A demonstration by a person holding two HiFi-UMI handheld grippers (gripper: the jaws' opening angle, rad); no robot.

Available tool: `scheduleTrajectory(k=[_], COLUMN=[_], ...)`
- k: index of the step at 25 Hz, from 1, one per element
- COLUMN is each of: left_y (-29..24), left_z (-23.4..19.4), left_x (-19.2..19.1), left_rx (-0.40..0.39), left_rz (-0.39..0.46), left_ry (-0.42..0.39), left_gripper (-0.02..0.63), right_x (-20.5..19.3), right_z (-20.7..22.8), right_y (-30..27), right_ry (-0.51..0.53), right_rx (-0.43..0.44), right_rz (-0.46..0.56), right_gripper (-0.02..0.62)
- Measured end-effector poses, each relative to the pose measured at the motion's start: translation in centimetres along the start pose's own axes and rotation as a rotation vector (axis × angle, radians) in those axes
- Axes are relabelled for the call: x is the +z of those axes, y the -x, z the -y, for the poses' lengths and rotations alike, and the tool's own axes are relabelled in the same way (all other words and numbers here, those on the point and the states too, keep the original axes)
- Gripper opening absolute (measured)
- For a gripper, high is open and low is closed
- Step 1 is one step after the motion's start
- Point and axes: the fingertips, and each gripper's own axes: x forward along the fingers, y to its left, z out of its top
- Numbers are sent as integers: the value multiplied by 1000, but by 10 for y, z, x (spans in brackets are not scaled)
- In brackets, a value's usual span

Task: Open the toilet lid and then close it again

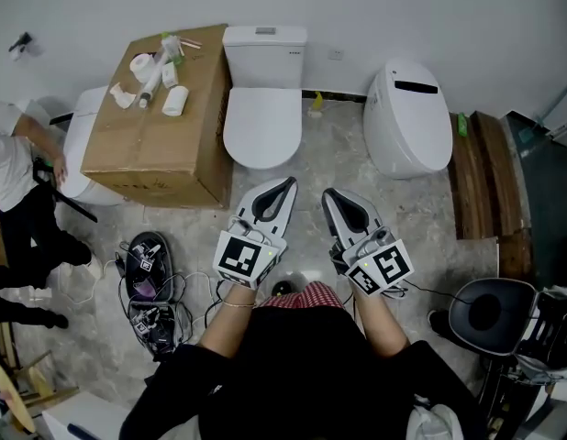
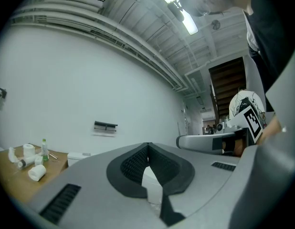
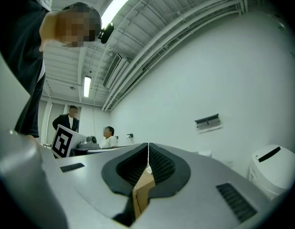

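Grey stone floor (image 1: 357,168) runs up to a white wall, where the toilet (image 1: 265,53) stands between a cardboard box (image 1: 164,126) and a second, rounder toilet (image 1: 407,117). Its lid (image 1: 261,126) lies flat and closed. The left tool (image 1: 288,184) and the right tool (image 1: 327,194) are held low, near the person and short of the bowl. Both have their jaws together at the tips and hold nothing. I judge the opening step is not yet begun. The next move calls for one tool to reach forward and catch the front edge of the lid from below.
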Motion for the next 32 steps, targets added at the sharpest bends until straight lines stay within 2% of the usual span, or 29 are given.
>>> scheduleTrajectory(k=[12,18,32], left_y=[-12,-26,-104], left_z=[-24,-45,-91], left_x=[-3,-6,-16], left_rx=[48,88,116], left_rz=[-10,-11,-24], left_ry=[-2,-14,-11], left_gripper=[8,8,8], right_x=[-4,-6,-6], right_z=[20,32,112], right_y=[-22,-48,-100], right_ry=[-12,-22,-29], right_rx=[23,78,106], right_rz=[-14,-2,9], right_gripper=[20,20,20])
